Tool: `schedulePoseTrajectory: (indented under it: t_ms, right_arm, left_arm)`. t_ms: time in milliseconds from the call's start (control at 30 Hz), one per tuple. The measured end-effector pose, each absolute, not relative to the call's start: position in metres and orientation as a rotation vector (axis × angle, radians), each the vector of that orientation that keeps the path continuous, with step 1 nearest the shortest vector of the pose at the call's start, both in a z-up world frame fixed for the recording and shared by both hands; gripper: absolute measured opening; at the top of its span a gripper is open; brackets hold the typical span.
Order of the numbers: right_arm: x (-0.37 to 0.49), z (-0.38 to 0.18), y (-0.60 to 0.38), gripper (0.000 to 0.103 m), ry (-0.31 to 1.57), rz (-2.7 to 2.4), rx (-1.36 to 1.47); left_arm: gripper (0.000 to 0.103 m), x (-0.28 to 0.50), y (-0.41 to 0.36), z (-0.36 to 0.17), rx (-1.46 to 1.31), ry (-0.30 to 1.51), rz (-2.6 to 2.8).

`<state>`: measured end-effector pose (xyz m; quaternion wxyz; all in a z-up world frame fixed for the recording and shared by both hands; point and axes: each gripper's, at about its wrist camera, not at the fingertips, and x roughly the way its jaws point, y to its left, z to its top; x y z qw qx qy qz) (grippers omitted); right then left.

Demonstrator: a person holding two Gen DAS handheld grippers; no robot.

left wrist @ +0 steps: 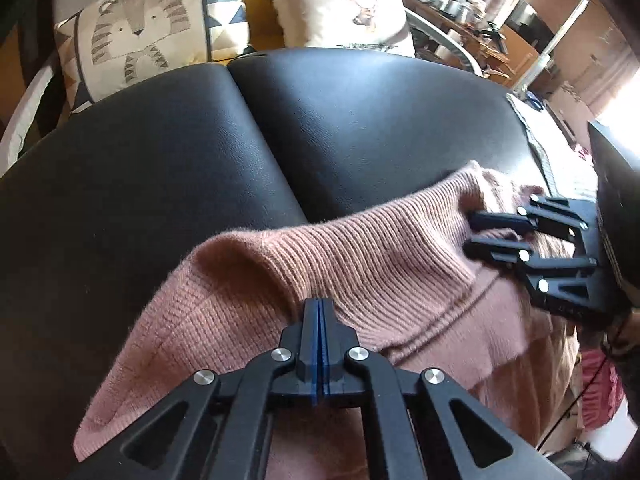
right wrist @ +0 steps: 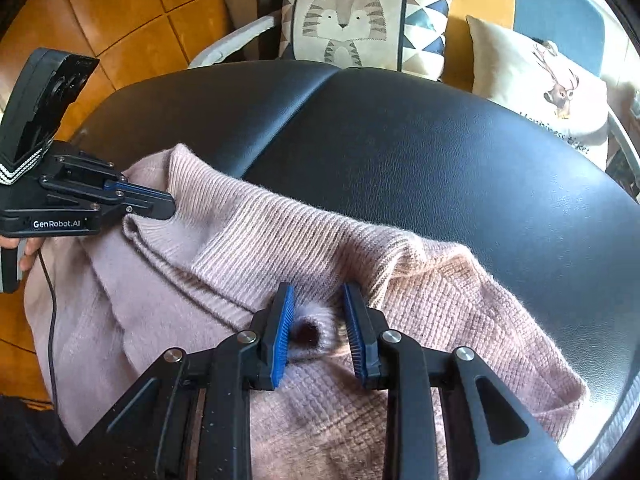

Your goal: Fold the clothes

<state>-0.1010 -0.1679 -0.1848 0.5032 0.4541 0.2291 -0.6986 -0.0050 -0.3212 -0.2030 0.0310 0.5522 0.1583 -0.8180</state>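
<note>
A pink knitted sweater [left wrist: 380, 248] lies bunched on the near part of a black leather seat [left wrist: 200, 160]. My left gripper [left wrist: 319, 302] is shut, its tips pinching the sweater's ribbed band. From the right wrist view the left gripper [right wrist: 172, 208] bites the sweater's [right wrist: 260, 232] far left edge. My right gripper [right wrist: 318, 292] is open, with a raised tuft of knit between its blue pads [right wrist: 282, 324]. In the left wrist view the right gripper [left wrist: 471, 232] straddles the ribbed band at the right, fingers apart.
A tiger cushion [right wrist: 344, 20] and a deer cushion [right wrist: 552, 84] lean behind the leather seat [right wrist: 440, 160]. Wooden floor [right wrist: 120, 8] lies to the left. A hand [right wrist: 28, 248] holds the left gripper, with a cable [right wrist: 52, 320] hanging. A cluttered desk [left wrist: 480, 20] stands far right.
</note>
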Motion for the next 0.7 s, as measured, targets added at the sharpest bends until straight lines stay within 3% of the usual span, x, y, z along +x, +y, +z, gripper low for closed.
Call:
schedulePoseTrajectory:
  t_ms: [133, 167, 200, 500, 700]
  right_arm:
    - [-0.106, -0.183, -0.160, 0.028, 0.434, -1.663, 1.158]
    - [-0.106, -0.181, -0.157, 0.028, 0.393, -1.663, 1.170]
    - [-0.105, -0.175, -0.151, 0.028, 0.367, -1.670, 1.162]
    - [-0.091, -0.144, -0.150, 0.028, 0.339, -1.687, 1.048]
    - [-0.082, -0.168, -0.200, 0.028, 0.429, -1.578, 1.162]
  left_arm:
    - [0.004, 0.008, -0.327, -0.204, 1.693, 0.519, -2.538]
    - [0.015, 0.012, -0.329, -0.203, 1.685, 0.512, -2.531]
    - [0.020, 0.015, -0.331, -0.201, 1.676, 0.506, -2.525]
    - [0.020, 0.026, -0.342, -0.174, 1.534, 0.594, -2.545]
    - [0.020, -0.011, -0.316, -0.176, 1.593, 0.603, -2.596]
